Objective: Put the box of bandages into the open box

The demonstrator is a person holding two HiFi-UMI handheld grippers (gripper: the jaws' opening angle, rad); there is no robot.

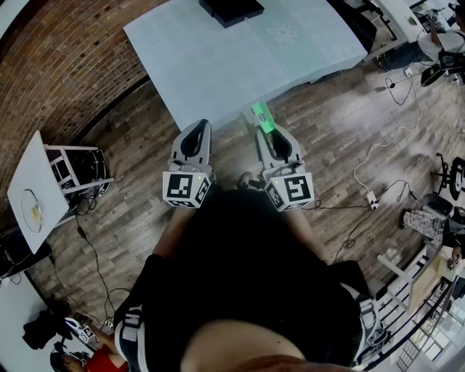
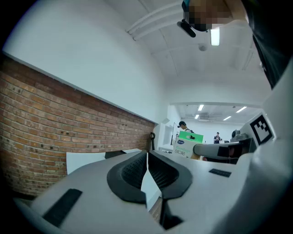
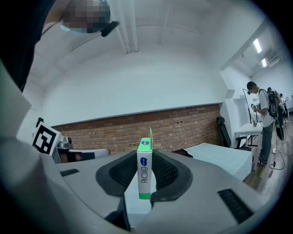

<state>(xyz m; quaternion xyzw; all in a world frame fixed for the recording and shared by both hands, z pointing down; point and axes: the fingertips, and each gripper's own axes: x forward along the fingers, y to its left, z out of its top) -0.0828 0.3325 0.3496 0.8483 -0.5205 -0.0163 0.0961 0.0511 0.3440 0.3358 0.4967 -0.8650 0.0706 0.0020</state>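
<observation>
The box of bandages (image 3: 143,172), white with green ends and a blue oval mark on its narrow face, was held upright on its edge between the pads of the right tongs (image 1: 263,131), which were closed partway onto its two broad sides. In the head view the box was seen poking out ahead of those tongs, just at the near edge of the pale tabletop (image 1: 218,69) and not resting on it. A black box (image 1: 231,9), cut off by the top of that view, was set on the far side of the tabletop, well apart from the bandages. The left tongs (image 2: 147,163) were held beside the right ones, also short of the tabletop's near edge; their dark ribbed pads were brought together and nothing was gripped between them. A marker cube (image 1: 187,189) was carried at the back of the left tongs, and a second cube (image 1: 291,191) at the back of the right. A wooden floor (image 1: 138,218) was spread below, with cables (image 1: 378,156) trailed across it at the right. A brick wall (image 1: 65,51) was seen at the left, and a small white side table (image 1: 29,182) was stood near it. In the right gripper view a person (image 3: 262,121) was seen standing far off to the right.
</observation>
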